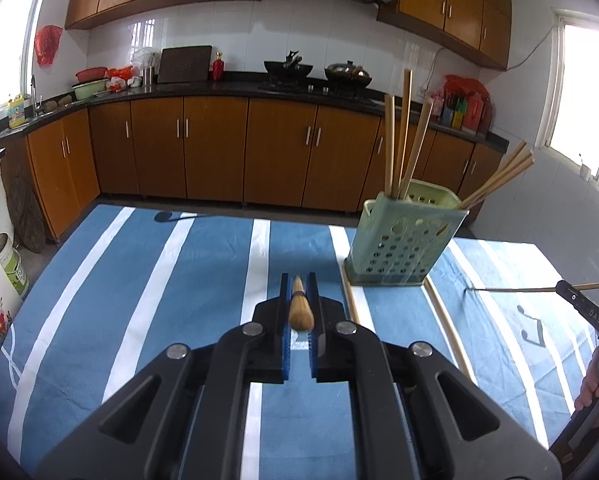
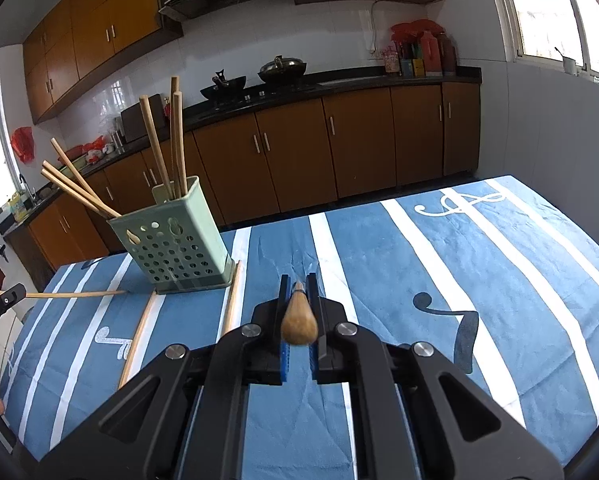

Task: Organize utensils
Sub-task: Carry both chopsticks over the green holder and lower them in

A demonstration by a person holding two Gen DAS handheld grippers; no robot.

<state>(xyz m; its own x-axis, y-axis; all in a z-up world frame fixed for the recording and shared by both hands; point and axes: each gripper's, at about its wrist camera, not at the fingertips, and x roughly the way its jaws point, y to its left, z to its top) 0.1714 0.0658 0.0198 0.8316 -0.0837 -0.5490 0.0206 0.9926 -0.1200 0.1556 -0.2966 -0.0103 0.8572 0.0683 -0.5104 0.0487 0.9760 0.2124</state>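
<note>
Wooden chopsticks are the matter in hand: each gripper is clenched on one, and the step looks like the carry to the green holder [image 1: 403, 240], with the drop into it yet to come. In the left wrist view the left gripper [image 1: 298, 284] holds a chopstick [image 1: 300, 312] end-on between its fingers [image 1: 285, 292], the blunt end pointing back at the camera. The right wrist view shows the same for the right gripper [image 2: 298, 284], clamped on its own chopstick [image 2: 298, 320].

From the left fingers the holder stands ahead and to the right on the blue striped surface [image 1: 159, 280]; from the right fingers it stands ahead and to the left. Several chopsticks already lean in it. Two more lie flat on the surface, one along each side of the holder's base: the left-hand loose chopstick [image 1: 351, 300] and the right-hand loose chopstick [image 1: 447, 328].

The next move probably calls for tipping a held chopstick upright above the holder's open top, clear of the ones already standing there, before letting go.

Each view gives what the other cannot: the left one catches the right gripper from the side at its right edge, its chopstick lying near level, and the right one shows the left gripper likewise at its left edge.
</note>
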